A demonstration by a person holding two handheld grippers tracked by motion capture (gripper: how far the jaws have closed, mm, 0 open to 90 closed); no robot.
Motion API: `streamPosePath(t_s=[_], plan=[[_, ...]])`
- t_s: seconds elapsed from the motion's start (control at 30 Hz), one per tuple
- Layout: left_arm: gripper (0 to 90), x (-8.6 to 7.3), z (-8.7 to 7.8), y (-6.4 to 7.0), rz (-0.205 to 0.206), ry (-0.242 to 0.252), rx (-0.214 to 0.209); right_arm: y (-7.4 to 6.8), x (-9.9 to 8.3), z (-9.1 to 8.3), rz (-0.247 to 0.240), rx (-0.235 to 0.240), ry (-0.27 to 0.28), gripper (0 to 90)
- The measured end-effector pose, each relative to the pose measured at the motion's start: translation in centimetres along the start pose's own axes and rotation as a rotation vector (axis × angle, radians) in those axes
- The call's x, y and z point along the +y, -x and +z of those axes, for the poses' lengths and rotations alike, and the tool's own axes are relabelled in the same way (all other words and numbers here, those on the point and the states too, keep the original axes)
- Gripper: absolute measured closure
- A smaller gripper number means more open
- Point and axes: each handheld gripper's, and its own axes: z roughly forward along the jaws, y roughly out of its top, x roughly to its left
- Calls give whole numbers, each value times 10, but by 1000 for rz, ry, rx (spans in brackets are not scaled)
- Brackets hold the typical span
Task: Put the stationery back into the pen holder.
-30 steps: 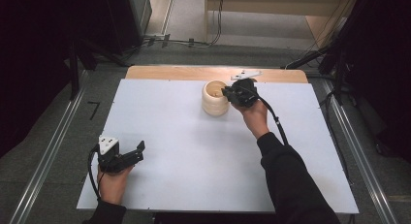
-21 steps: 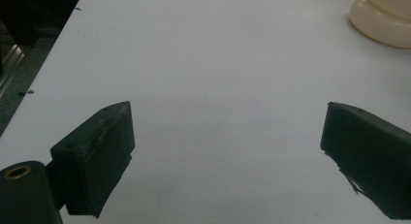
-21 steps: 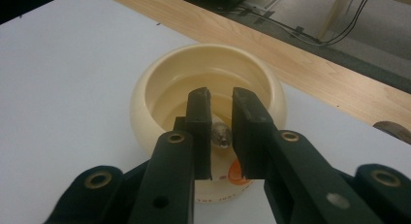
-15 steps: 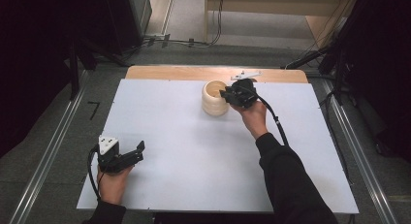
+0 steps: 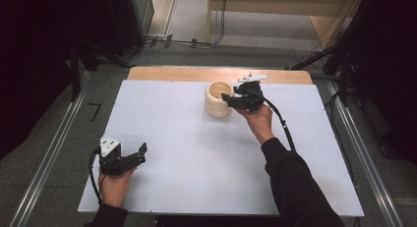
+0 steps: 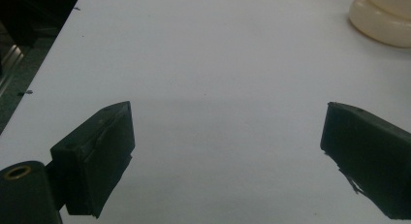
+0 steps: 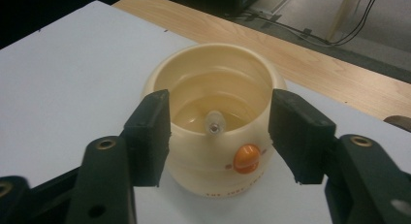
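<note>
A cream jar [image 5: 215,101] with an open top stands at the back middle of the white table [image 5: 196,163]. In the right gripper view the jar [image 7: 213,161] has an orange button [image 7: 246,158] on its near side and a small pale nub [image 7: 213,123] inside. My right gripper [image 5: 227,98] is open, its jaws [image 7: 218,132] spread to either side of the jar's near wall, level with the rim. My left gripper [image 5: 140,154] rests at the front left, open [image 6: 228,151] with bare table between its jaws. The jar's base [image 6: 383,18] lies far ahead of it.
A wooden strip [image 5: 172,73] runs along the table's back edge. Cables [image 5: 187,42] lie on the floor beyond it. Metal rails [image 5: 49,153] flank the table on the left and right [image 5: 359,158]. Broad bare table lies between the two grippers.
My right gripper has edged a little closer to the jar. The left gripper and the jar have stayed where they were.
</note>
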Motion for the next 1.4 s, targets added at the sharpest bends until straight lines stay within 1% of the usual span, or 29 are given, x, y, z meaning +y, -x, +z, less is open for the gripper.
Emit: streamPosePath(t_s=[0.17,0.4,0.5,0.6,0.67,0.73,0.8,1.03,1.13,1.23,1.3,1.4], plan=[[59,0,0,1,0,-1,0,2,-4,-5,15,3,22,278],[59,0,1,1,1,-4,2,4,-12,-8,31,15,10,196],[59,0,1,1,0,-3,2,4,-16,-9,27,10,4,187],[59,0,0,1,-1,-2,1,5,-22,-10,37,17,-9,165],[59,0,0,1,0,-1,1,5,-25,-12,38,5,-11,158],[59,0,0,1,-1,-2,2,6,-27,-13,37,5,-10,153],[59,0,0,1,1,-3,1,5,-30,-16,41,5,-8,151],[59,0,0,1,1,-3,3,3,-36,-25,30,-10,-11,147],[59,0,0,1,0,-4,3,3,-40,-28,31,-11,-19,147],[59,0,0,1,2,-3,4,3,-45,-30,22,-16,-33,147],[59,0,0,1,1,-3,4,4,-49,-32,26,-15,-37,147],[59,0,0,1,1,-3,5,3,-55,-36,21,-27,-41,147]])
